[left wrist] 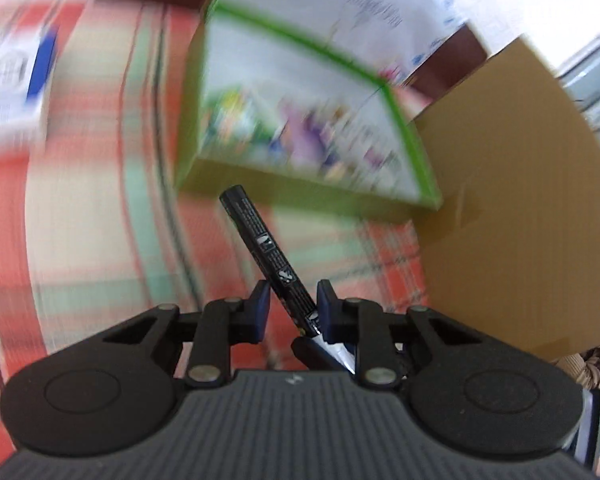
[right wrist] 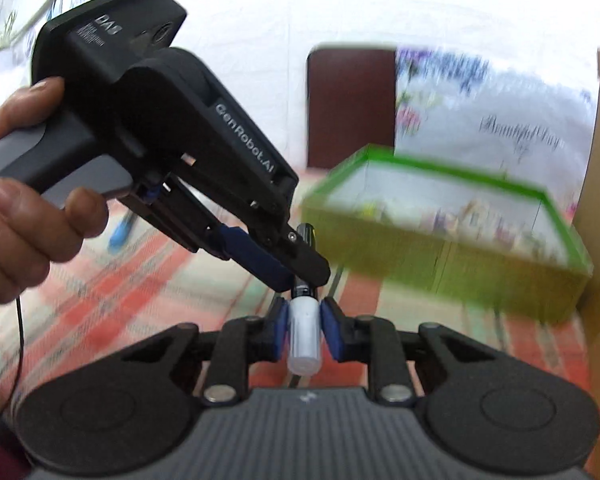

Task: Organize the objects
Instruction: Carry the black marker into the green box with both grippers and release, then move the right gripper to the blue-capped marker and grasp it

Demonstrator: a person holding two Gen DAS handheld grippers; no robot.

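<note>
- Red, cream and green checks cover the tablecloth [left wrist: 100,208] that fills most of both views under everything else.
- Brown cardboard box [left wrist: 512,184] takes up the right side of the left wrist view; what it holds cannot be seen.
- Green-rimmed tray box [right wrist: 440,264] lies at centre right of the right wrist view, just beside the cardboard; its white floor carries small colourful shapes, too blurred to name.
- A white carton with blue print [left wrist: 16,80] lies at the upper left of the left wrist view, also blurred.
- A person's hand [right wrist: 16,216] at the left edge of the right wrist view grips the handle of the left gripper [right wrist: 300,268], which slants down toward frame centre.
- The left gripper [left wrist: 290,308] is clamped on the black marker [left wrist: 268,248], with no earlier frame to compare; the barrel runs aslant between the blue pads, its far end toward the tray.
- The right gripper [right wrist: 305,320], bottom centre, is closed on the marker's white cap [right wrist: 305,332], which touches the black barrel end just below the left gripper's tips.
</note>
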